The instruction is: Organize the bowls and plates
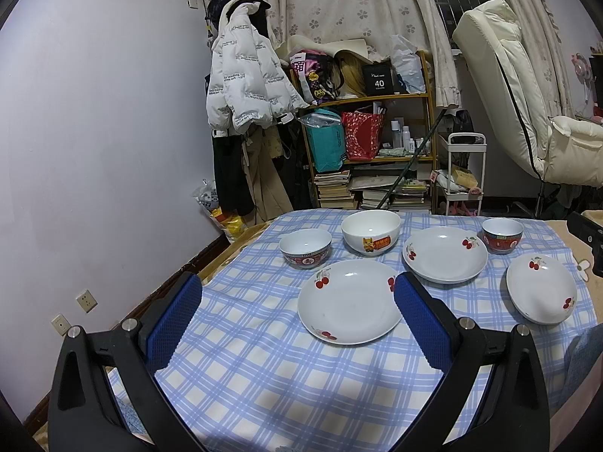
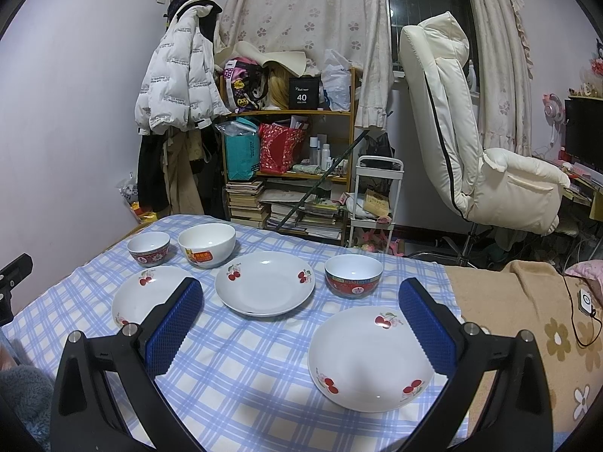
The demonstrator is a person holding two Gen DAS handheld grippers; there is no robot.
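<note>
Your left tool (image 1: 297, 293) is hovering released over the near-left plate (image 1: 348, 301); your right tool (image 2: 299, 297), also spread wide, is hanging empty above the near-right plate (image 2: 367, 359). Only the right view is showing the beige blanket (image 2: 527, 324) past the counter's (image 2: 241, 376) right edge.

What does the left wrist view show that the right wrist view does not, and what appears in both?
Only the left wrist view shows two wall sockets low on the wall. Only the right wrist view shows the brown flowered blanket beside the checked cloth and a dark monitor. Both show three cherry plates, two red-patterned bowls, the white bowl, the shelf, white jacket and cream chair. The left gripper and right gripper are open and empty.
</note>
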